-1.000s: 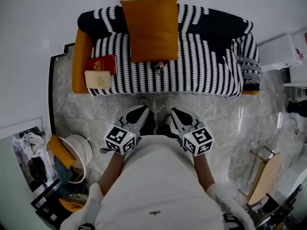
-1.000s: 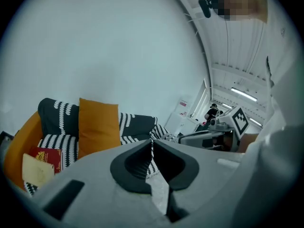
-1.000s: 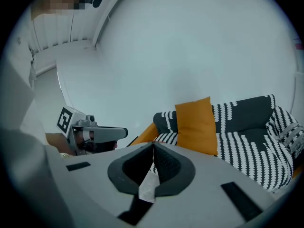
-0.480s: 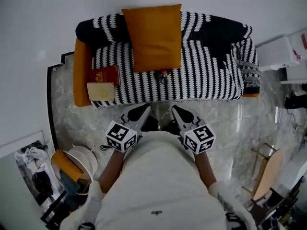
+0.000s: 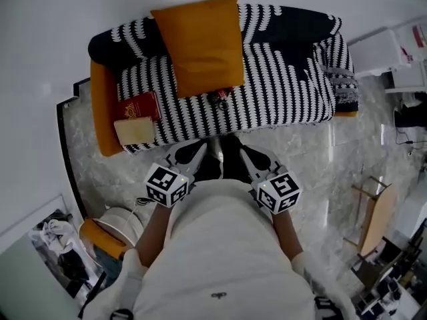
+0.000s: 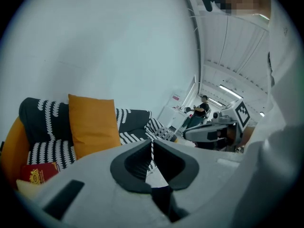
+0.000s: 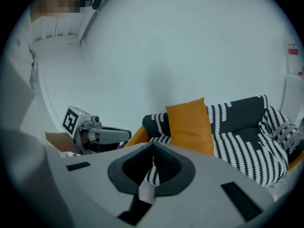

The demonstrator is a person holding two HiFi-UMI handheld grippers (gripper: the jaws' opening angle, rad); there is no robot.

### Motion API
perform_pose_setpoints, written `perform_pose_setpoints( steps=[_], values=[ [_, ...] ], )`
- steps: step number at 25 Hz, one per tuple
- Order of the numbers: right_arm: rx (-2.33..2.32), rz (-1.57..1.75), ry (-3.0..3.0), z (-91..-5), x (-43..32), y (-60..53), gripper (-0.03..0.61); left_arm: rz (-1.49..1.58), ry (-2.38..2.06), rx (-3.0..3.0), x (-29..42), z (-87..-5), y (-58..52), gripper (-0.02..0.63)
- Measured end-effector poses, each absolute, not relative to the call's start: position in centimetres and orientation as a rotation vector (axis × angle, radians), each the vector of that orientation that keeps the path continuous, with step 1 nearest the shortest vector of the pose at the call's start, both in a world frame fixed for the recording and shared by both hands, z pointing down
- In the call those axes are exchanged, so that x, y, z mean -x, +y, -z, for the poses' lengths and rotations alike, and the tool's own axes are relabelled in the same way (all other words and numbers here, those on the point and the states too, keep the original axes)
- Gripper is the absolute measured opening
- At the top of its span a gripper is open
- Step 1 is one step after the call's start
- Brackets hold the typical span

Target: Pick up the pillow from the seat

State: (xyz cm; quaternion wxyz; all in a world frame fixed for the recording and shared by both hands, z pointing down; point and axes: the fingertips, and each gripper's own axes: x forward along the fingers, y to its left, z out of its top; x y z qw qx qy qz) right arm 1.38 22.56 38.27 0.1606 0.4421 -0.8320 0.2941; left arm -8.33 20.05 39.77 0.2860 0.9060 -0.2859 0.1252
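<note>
The pillow (image 5: 197, 45) leans on the sofa (image 5: 280, 79), well beyond both closed jaws.

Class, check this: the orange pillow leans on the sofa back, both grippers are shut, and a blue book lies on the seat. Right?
No: the head view shows the book is red, not blue. The pillow, the left gripper and the right gripper, both shut, are as stated.

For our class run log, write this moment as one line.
phase: pre-grasp | orange square fabric pillow: leaning on black-and-white striped sofa, untouched | left gripper: shut, empty | right gripper: shut, empty
</note>
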Motion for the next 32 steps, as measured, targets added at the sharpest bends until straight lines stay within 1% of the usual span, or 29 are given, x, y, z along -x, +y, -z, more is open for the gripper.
perform_pose_setpoints(
  steps=[7,16,21,28,32],
  values=[
    [-1.247,-0.866,-2.39,-39.1,-3.1,20.0,0.006,-0.368,-0.776,-2.409,6.5,-40.3,17.9,0.023],
    [-1.134,-0.808,-2.515,-37.8,-4.9,10.7,0.006,-0.424,-0.897,-2.346,5.6,-39.5,11.9,0.023],
    [-1.026,-0.798,-2.566,-37.7,-5.7,7.5,0.006,-0.393,-0.971,-2.292,4.4,-39.6,9.0,0.023],
    [-0.894,-0.854,-2.566,-39.8,-8.1,4.2,0.006,-0.345,-1.034,-2.192,1.4,-40.3,6.4,0.023],
    [-0.823,-0.884,-2.554,-41.2,-8.5,2.6,0.006,-0.336,-1.065,-2.154,1.3,-41.0,5.5,0.023]
  ],
)
